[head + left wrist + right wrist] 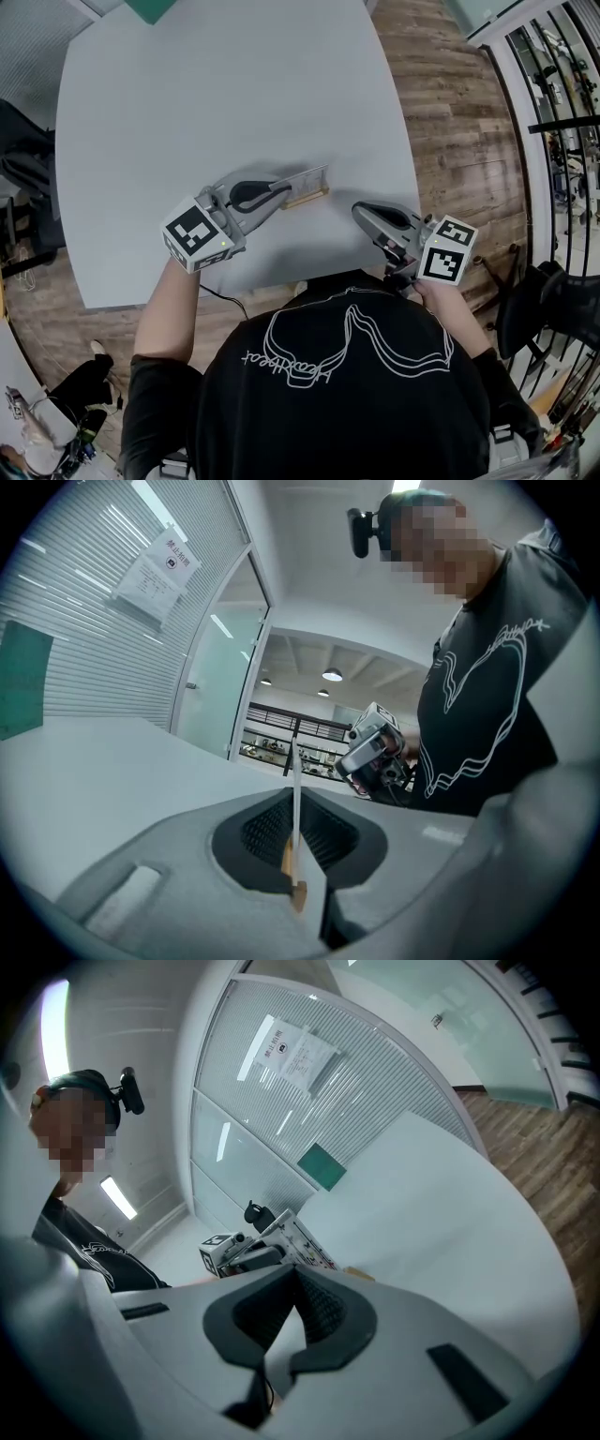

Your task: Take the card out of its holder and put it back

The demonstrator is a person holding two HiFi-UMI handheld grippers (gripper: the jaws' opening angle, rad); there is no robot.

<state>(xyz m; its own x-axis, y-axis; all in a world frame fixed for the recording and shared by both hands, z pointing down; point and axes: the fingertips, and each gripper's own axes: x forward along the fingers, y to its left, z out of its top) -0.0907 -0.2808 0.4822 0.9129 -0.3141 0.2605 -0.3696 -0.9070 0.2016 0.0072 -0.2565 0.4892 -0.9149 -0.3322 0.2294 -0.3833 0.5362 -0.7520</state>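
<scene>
Left gripper (281, 193) pinches thin flat white card (307, 178) edgewise

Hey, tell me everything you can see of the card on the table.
The card is a thin, pale rectangle, paper or plastic by its look, with print too small to read. It stands on its long edge in a light wooden holder on the grey table. The left gripper is shut on one end; that gripper's view shows the card edge-on, a white line between the pads. Nothing else touches it.

The table (234, 94) is smooth and matt, the holder (307, 197) wooden, the card (302, 180) smooth white.
</scene>
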